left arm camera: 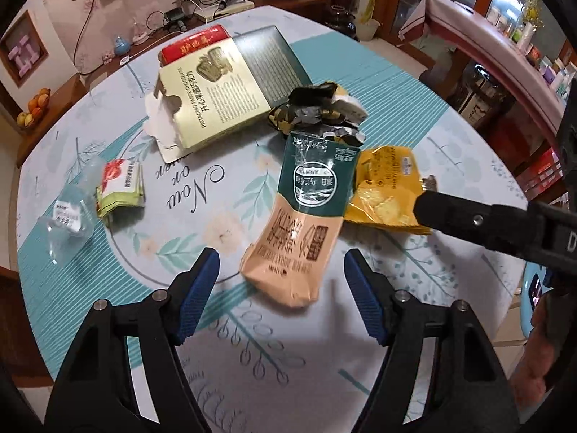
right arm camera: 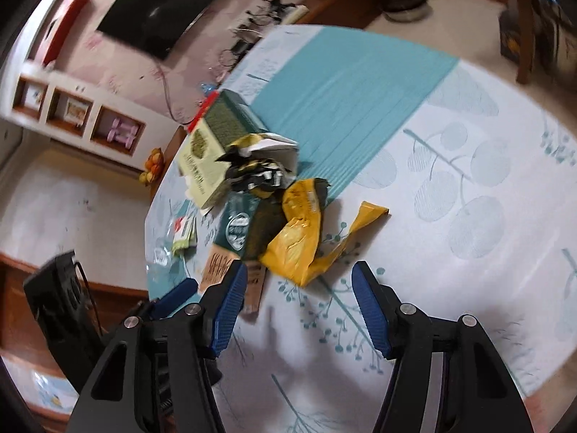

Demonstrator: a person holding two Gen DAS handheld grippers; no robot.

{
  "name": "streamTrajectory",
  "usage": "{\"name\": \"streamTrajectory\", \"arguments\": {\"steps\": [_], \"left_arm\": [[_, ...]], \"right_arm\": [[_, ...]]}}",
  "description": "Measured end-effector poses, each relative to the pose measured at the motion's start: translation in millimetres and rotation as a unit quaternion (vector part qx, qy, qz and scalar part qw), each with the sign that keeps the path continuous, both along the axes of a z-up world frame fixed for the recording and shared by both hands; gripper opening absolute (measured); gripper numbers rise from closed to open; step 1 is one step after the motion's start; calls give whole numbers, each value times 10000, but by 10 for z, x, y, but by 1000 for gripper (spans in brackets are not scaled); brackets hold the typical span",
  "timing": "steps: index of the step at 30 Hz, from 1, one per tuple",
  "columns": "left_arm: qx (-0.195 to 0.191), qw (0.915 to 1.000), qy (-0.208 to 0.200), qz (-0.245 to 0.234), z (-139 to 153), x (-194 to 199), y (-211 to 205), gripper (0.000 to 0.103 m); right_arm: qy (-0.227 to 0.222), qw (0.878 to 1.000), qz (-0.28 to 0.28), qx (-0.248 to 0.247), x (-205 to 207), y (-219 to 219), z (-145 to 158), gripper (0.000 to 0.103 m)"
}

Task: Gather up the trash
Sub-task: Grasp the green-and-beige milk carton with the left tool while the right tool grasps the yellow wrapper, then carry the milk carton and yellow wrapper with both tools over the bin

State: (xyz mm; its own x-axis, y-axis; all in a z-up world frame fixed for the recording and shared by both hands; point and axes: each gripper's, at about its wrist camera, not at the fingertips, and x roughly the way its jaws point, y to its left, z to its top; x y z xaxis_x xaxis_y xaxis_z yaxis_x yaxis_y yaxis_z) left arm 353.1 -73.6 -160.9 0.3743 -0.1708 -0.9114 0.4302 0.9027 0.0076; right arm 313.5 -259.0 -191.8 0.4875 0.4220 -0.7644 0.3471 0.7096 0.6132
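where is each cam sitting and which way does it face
Left wrist: on the left gripper, jaws open, looking down across the table at the green-and-tan pouch; the right gripper's finger enters at right.
Right wrist: on the right gripper, jaws open, facing the yellow wrapper; the left gripper shows at lower left.
Shared: pouch, yellow wrapper, cream box, table.
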Motion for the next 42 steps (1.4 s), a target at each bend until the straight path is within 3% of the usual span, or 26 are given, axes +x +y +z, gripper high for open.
{"name": "streamTrajectory", "arguments": {"steps": [3, 9, 18, 26, 30, 36, 42], "left_arm": [[-20, 10000, 73, 26, -92, 123, -28, 69], [-171, 9993, 304, 139, -244, 356, -79, 56], [-173, 9992, 25, 346, -353, 357, -51, 48], [-591, 9959, 130, 679, -269, -17, 228, 46], [-837, 9939, 105, 706, -69, -261, 323, 46], [-1164, 9912, 18, 634, 216, -806, 352, 46], [-1447, 9874, -135, 625, 504, -1609, 377, 46]], "right_arm": [[90, 9997, -121, 179, 99, -4, -143, 60], [63, 9993, -197, 323, 265, 28, -321, 48], [44, 9993, 177, 337, 290, 181, -403, 12], [-279, 9986, 423, 114, -5, 319, -254, 8], [-406, 9982, 440, 66, -252, 326, -132, 8], [-706, 9966, 419, -33, -707, 341, 141, 8], [-906, 9947, 431, -202, -1377, 283, 352, 8]]}}
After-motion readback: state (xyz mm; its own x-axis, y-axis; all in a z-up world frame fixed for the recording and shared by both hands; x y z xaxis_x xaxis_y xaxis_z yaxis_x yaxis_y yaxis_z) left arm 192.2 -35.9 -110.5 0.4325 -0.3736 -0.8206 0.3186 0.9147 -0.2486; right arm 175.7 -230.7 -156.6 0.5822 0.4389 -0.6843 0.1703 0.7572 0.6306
